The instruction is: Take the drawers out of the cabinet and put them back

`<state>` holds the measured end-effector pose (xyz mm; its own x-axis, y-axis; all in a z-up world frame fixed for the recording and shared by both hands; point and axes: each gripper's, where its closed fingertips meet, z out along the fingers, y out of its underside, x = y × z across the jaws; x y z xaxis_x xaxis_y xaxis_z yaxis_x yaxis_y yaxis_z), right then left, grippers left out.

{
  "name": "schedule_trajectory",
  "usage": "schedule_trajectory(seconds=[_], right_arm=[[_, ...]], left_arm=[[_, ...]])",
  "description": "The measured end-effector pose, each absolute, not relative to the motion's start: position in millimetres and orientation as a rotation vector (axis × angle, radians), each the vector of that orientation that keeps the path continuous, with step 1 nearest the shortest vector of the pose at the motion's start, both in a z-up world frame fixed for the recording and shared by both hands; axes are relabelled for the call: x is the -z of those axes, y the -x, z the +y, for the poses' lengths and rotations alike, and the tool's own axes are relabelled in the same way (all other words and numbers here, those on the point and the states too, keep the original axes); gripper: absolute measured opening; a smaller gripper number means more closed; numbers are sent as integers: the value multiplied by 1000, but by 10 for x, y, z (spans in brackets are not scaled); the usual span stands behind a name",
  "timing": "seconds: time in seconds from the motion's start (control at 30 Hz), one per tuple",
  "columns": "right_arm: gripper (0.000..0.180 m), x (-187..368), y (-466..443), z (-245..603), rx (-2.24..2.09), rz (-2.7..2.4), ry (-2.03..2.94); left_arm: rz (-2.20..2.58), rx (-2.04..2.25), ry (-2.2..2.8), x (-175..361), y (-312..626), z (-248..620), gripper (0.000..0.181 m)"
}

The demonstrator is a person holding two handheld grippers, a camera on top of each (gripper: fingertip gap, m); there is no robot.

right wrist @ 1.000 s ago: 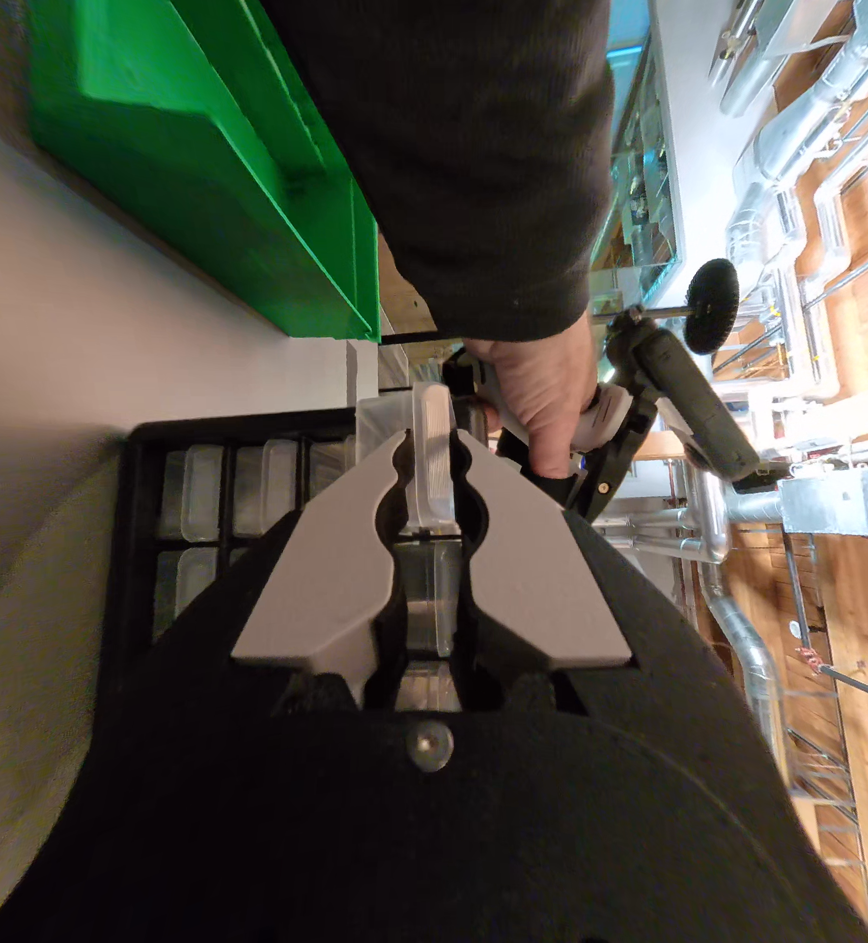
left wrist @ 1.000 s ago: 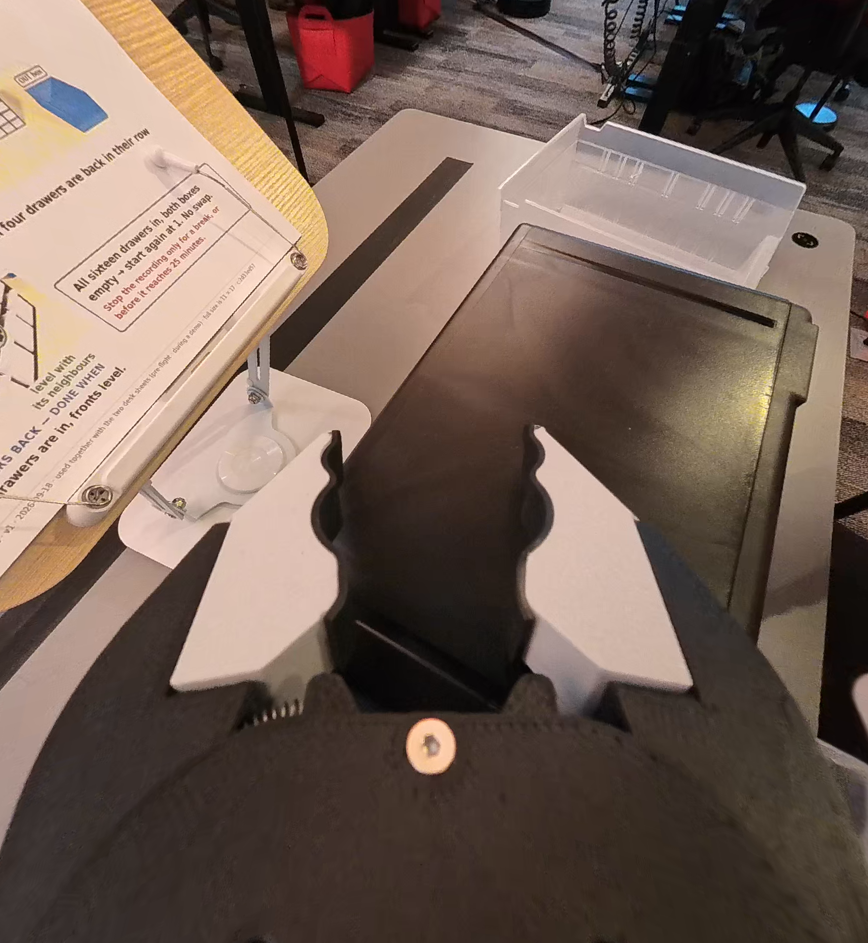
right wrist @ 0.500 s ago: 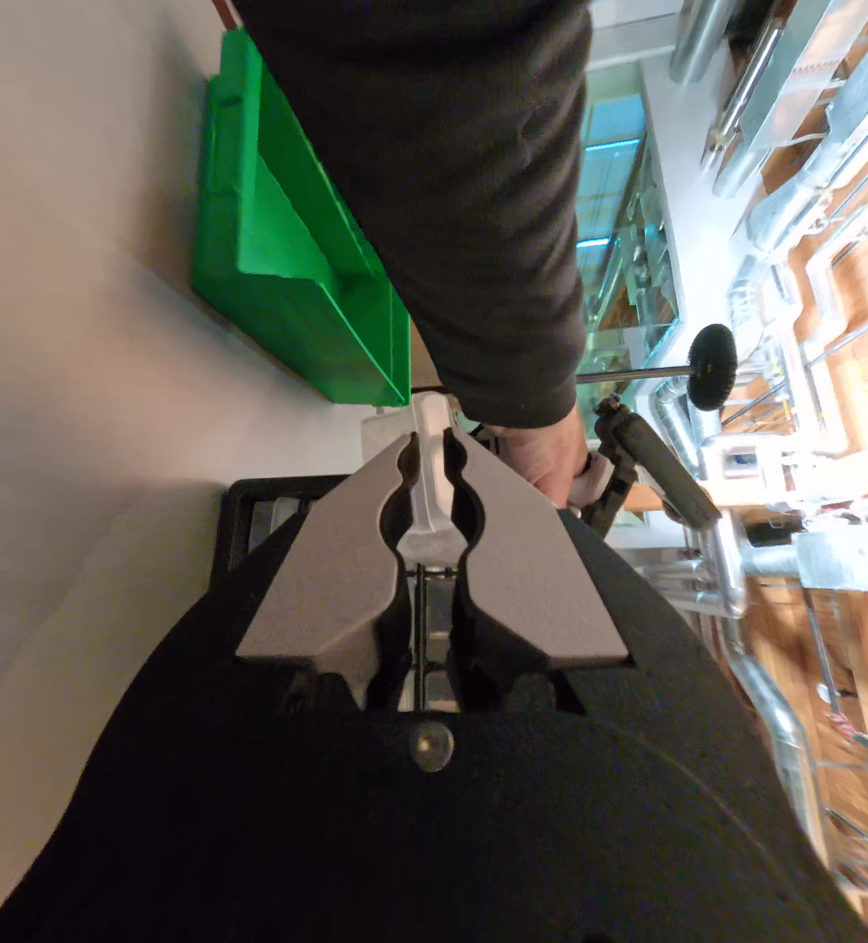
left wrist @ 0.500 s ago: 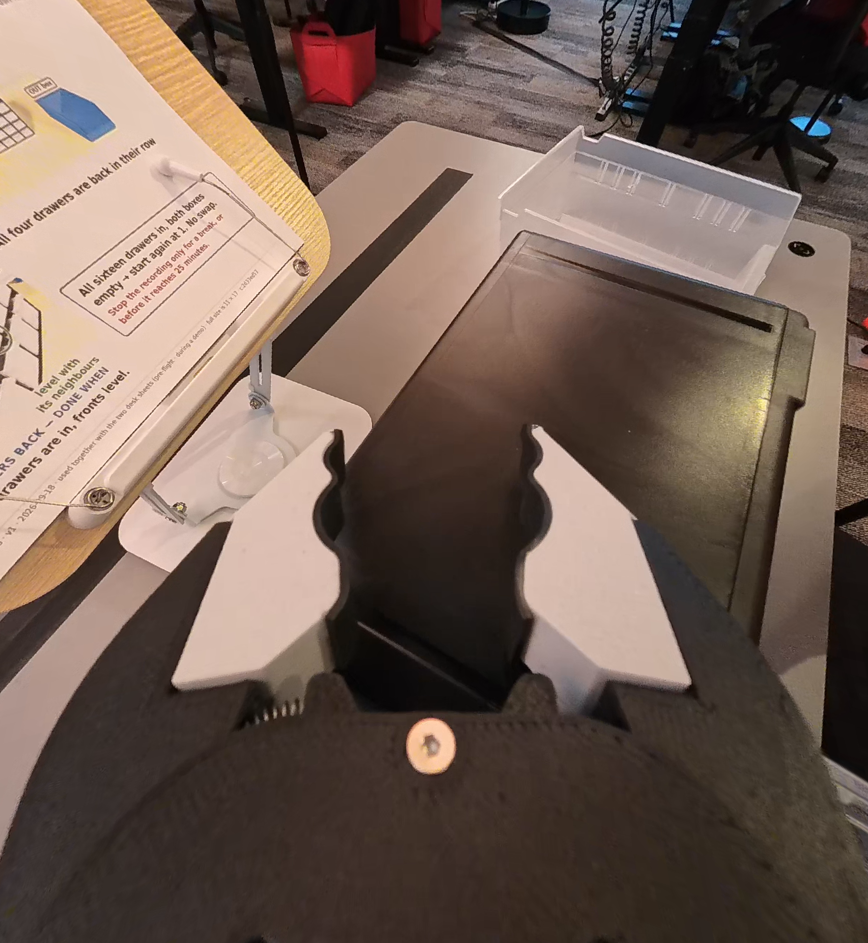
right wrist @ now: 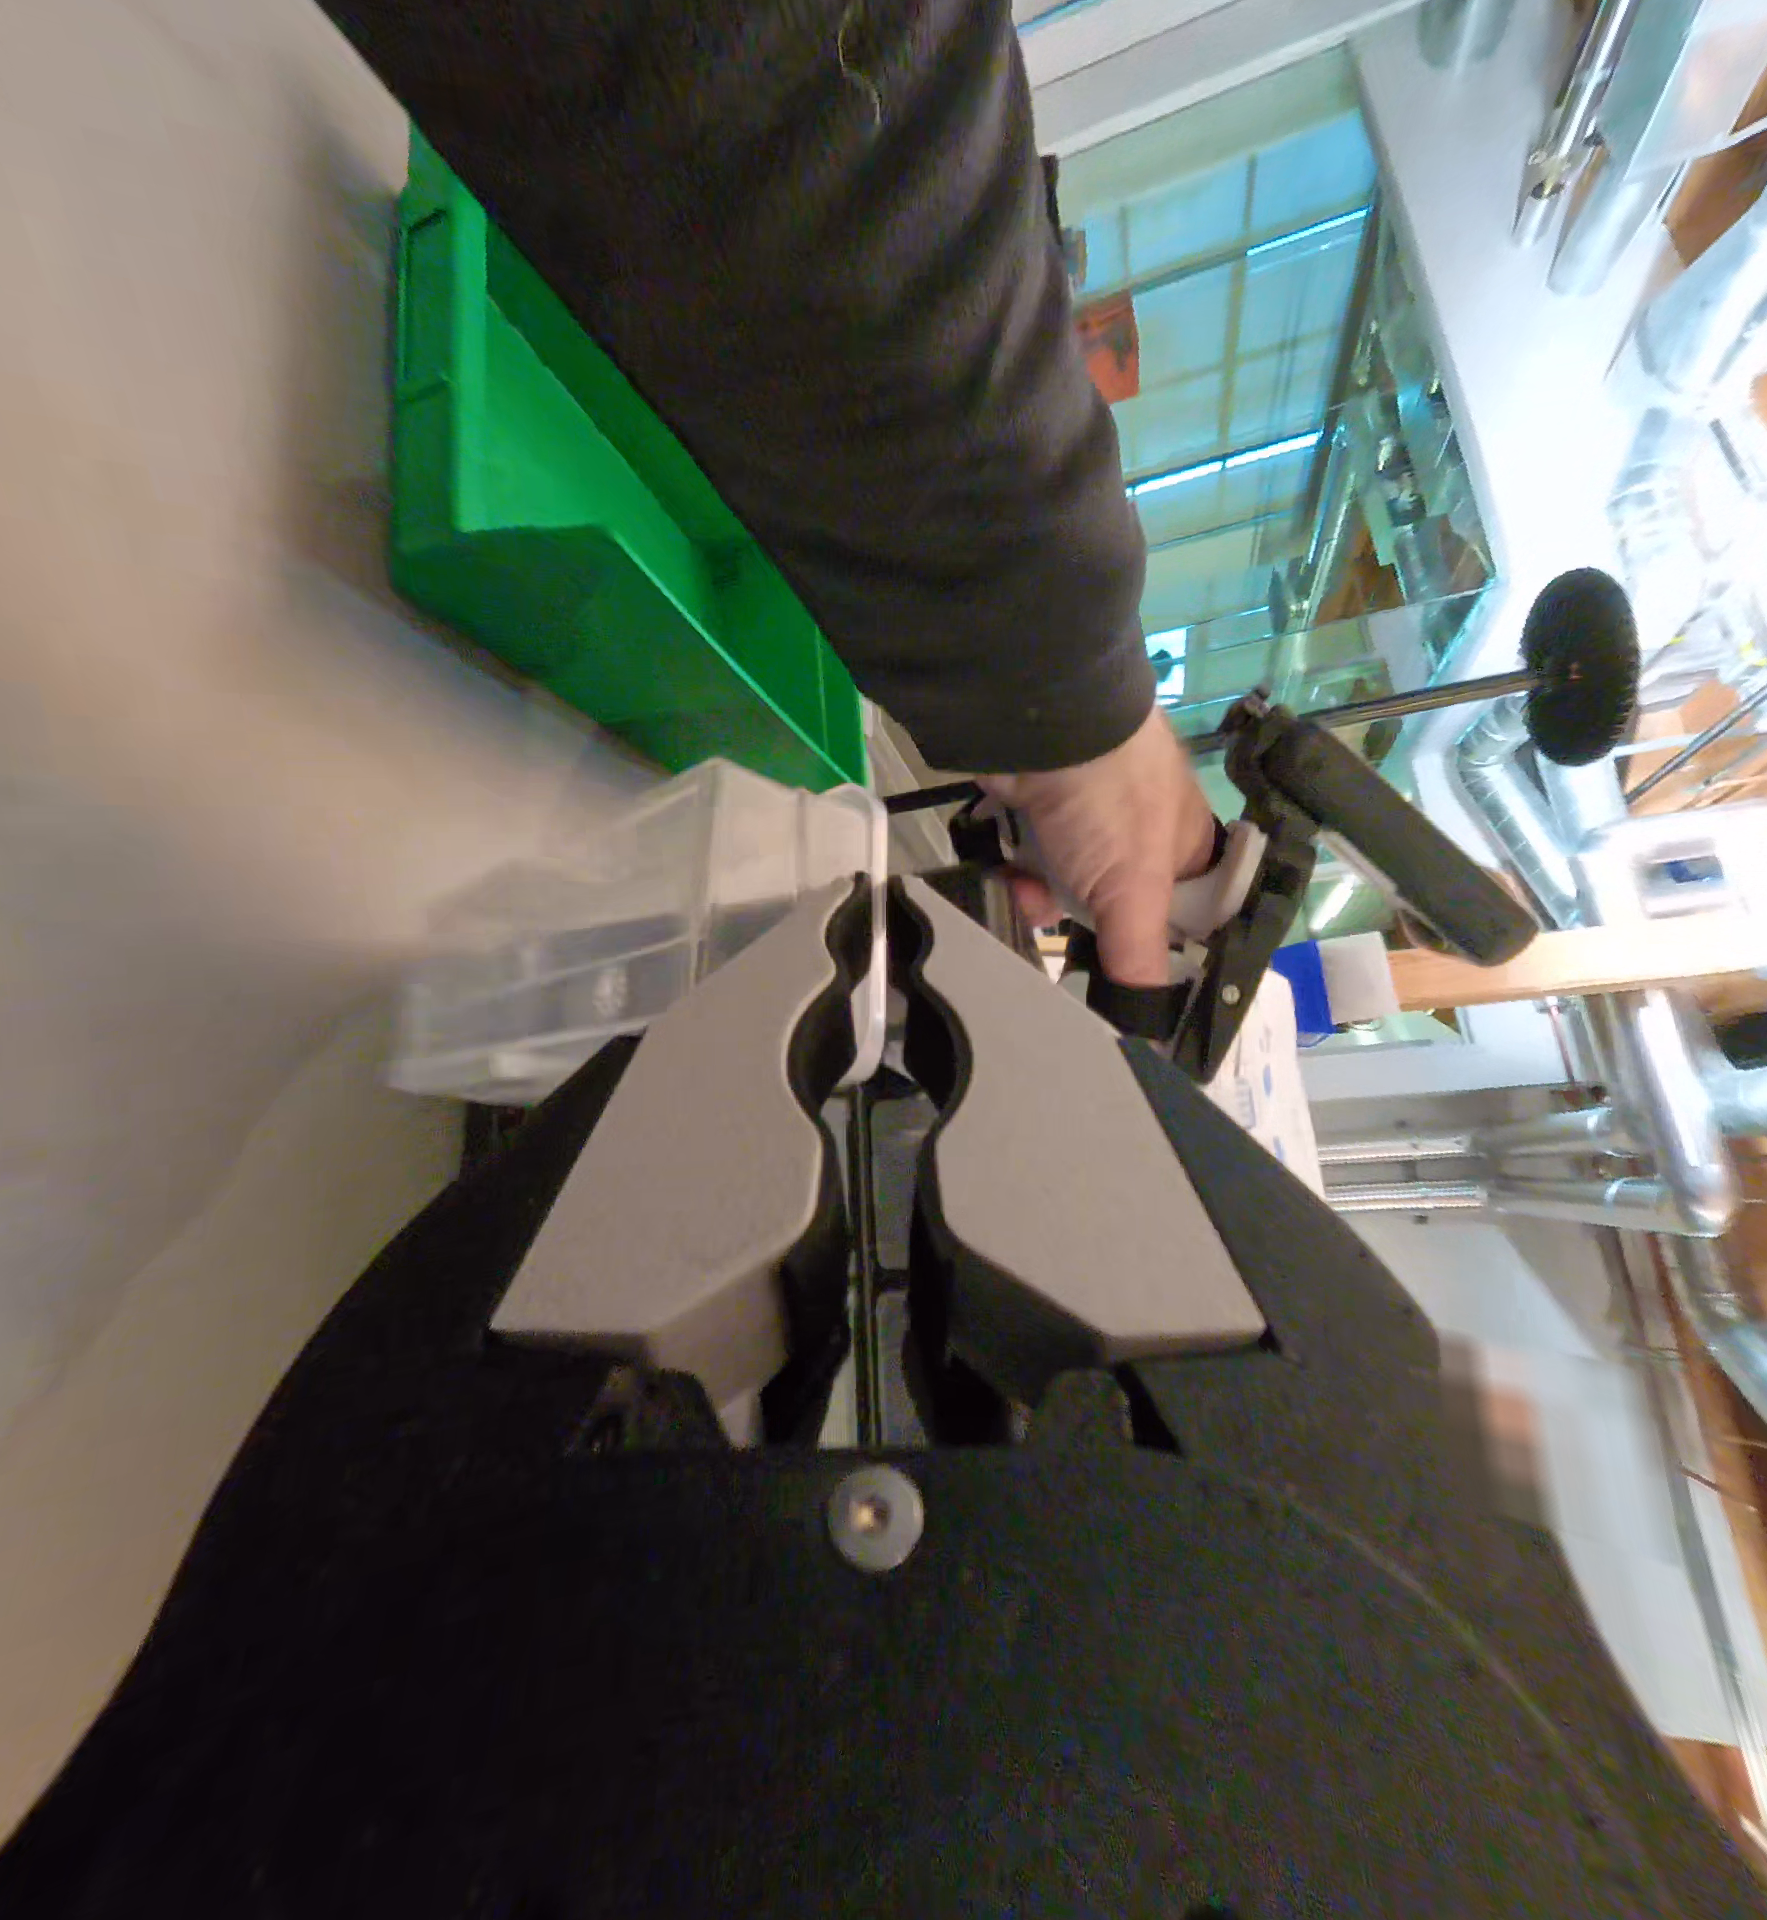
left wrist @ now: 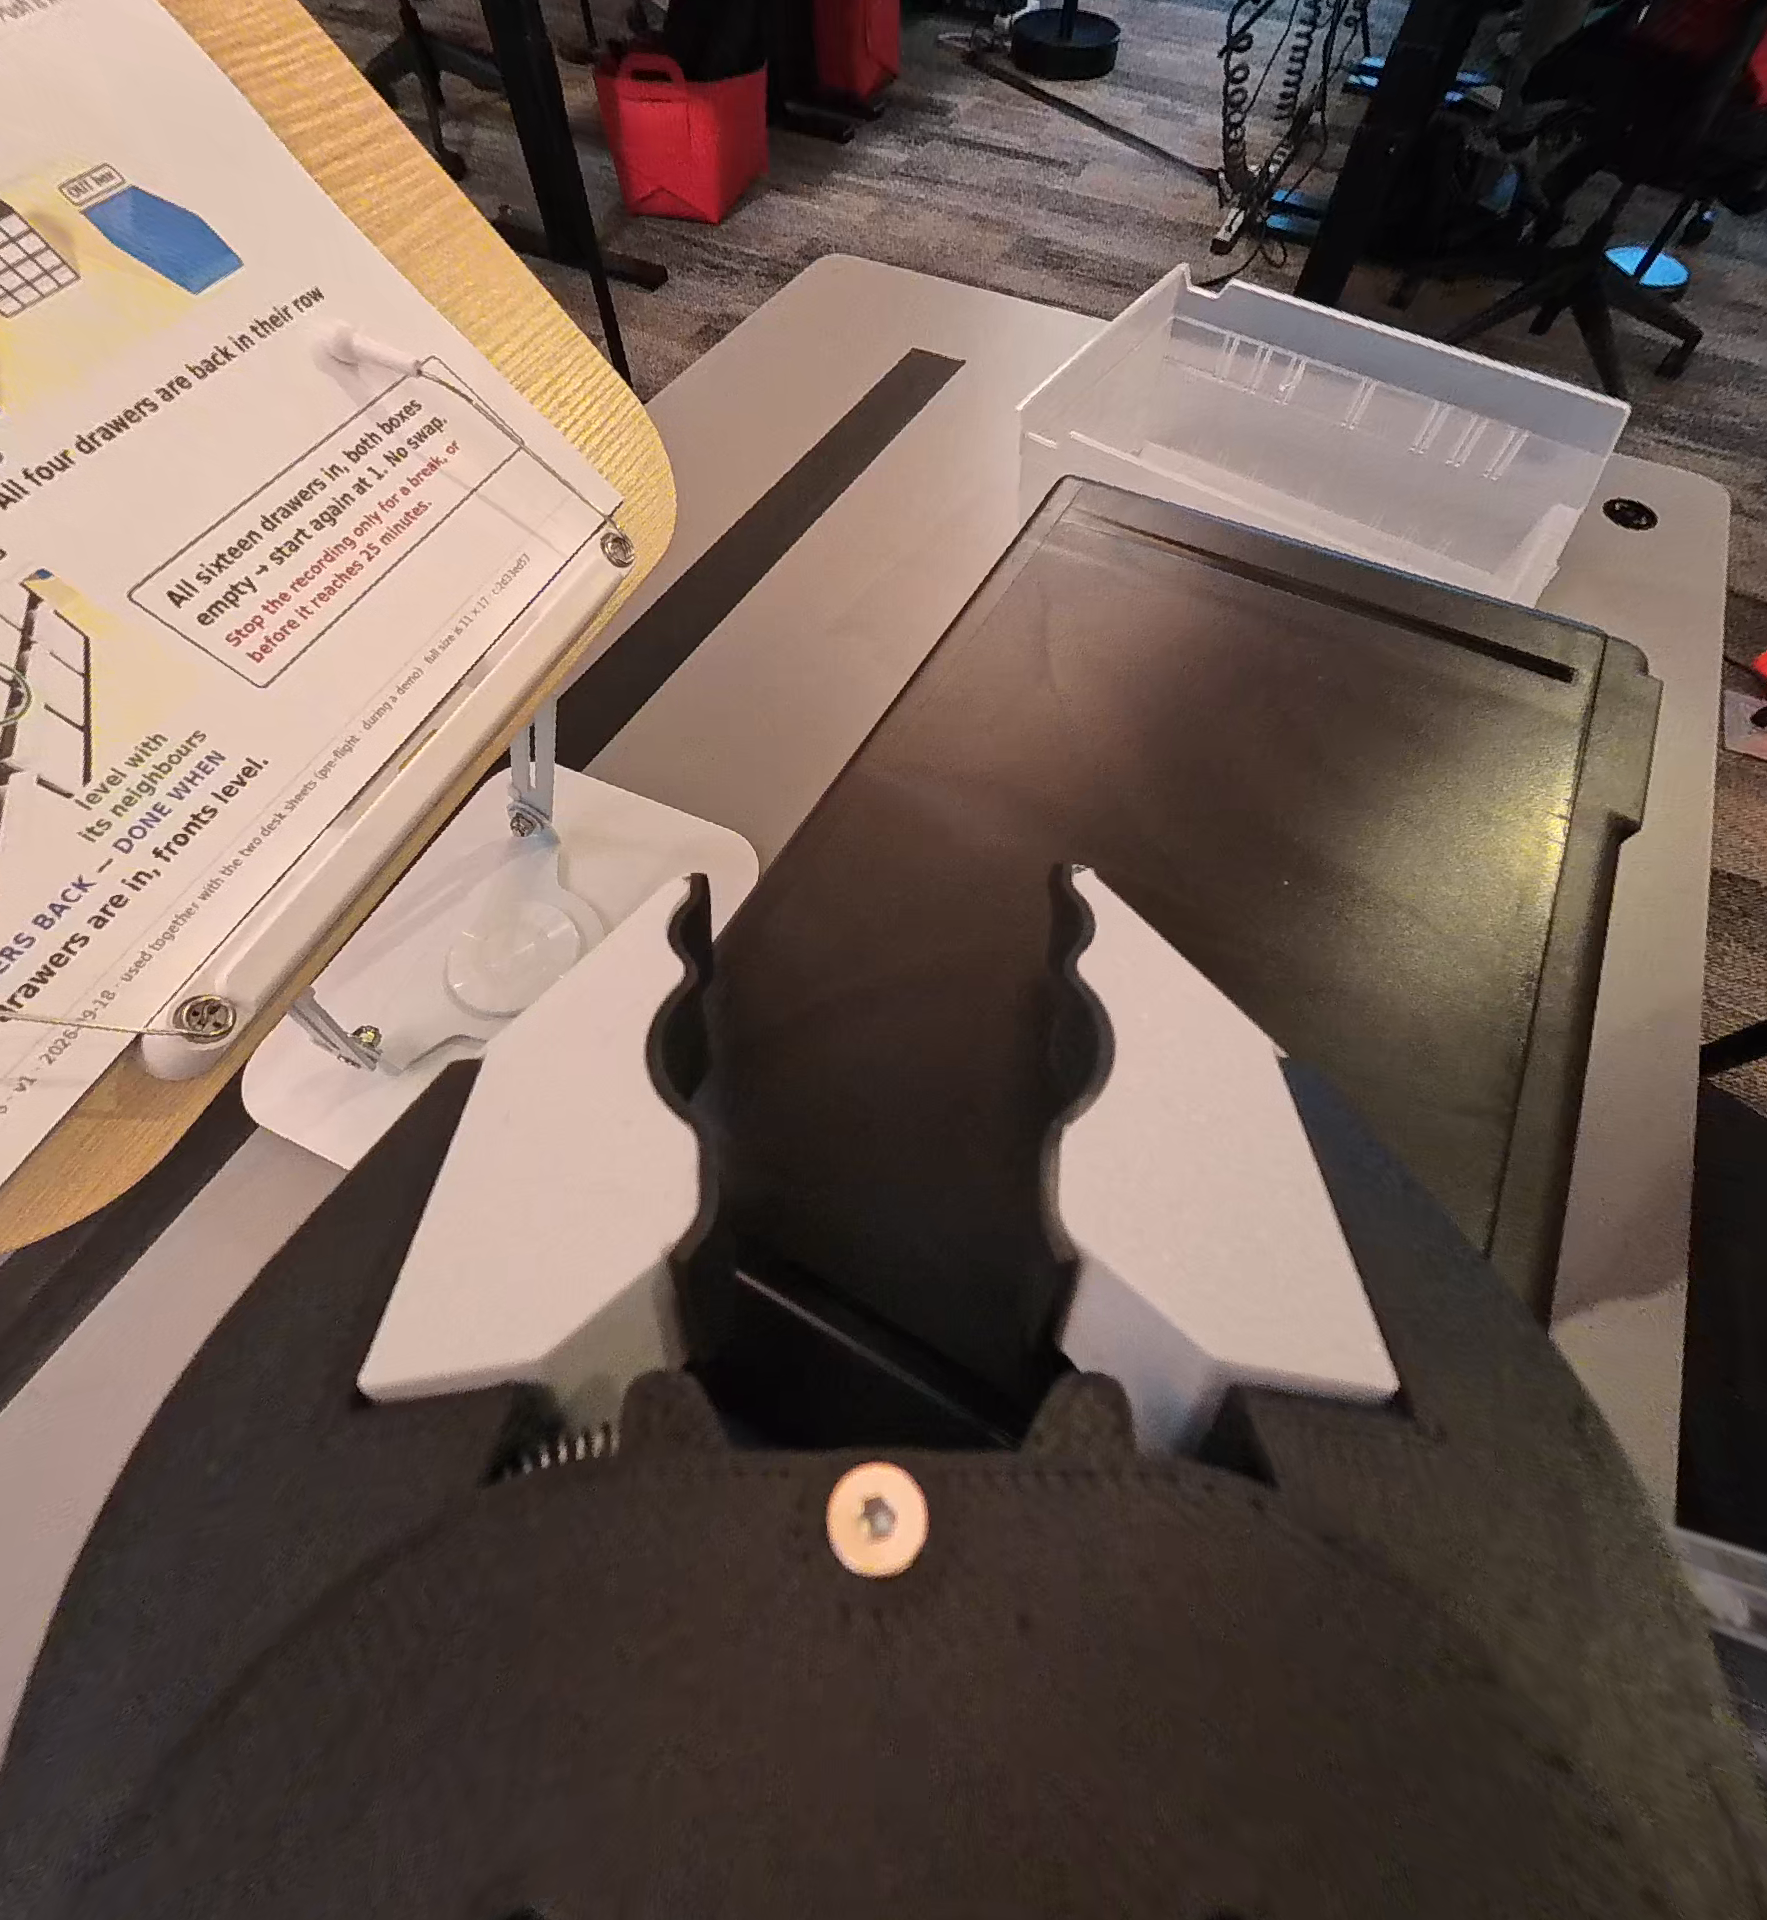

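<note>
In the left wrist view my left gripper point(left wrist: 884, 883) is open and empty, resting over the flat top of the black cabinet point(left wrist: 1274, 810). In the right wrist view, which is rolled on its side, my right gripper point(right wrist: 881, 883) is shut on the front lip of a clear plastic drawer point(right wrist: 640, 914). The drawer is out of the cabinet, and its body extends left of the fingers. The cabinet's black front grid point(right wrist: 863, 1226) shows only in the gap between the fingers. The left gripper's handle point(right wrist: 1378, 831), held by a hand, shows beyond the drawer.
A clear bin point(left wrist: 1326, 436) lies behind the cabinet on the grey table point(left wrist: 775, 644). A tilted instruction board on a white stand point(left wrist: 235, 520) is at the left. A green bin point(right wrist: 567, 520) lies farther along the table. A dark sleeve point(right wrist: 806, 312) crosses above it.
My right gripper has pulled the clear drawer out of the cabinet, which has dropped almost out of the right wrist view. The left gripper has stayed open over the cabinet top, shifting only slightly.
</note>
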<state>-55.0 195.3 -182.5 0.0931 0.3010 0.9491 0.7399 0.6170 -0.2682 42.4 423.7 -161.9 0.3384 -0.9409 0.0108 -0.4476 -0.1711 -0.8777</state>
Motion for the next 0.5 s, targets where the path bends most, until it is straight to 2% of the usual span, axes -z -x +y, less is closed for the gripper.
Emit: schedule_trajectory(seconds=[0.17,0.33,0.5], right_arm=[[0,1920,208,2010,404,-1488,943],[0,2384,-79,1942,437,-1605,883],[3,2581,-347,1739,381,-1662,910]], left_arm=[[1234,748,1768,1614,-423,4244,63],[1223,754,1756,1603,-419,4247,62],[1217,759,1746,1594,-417,4244,62]])
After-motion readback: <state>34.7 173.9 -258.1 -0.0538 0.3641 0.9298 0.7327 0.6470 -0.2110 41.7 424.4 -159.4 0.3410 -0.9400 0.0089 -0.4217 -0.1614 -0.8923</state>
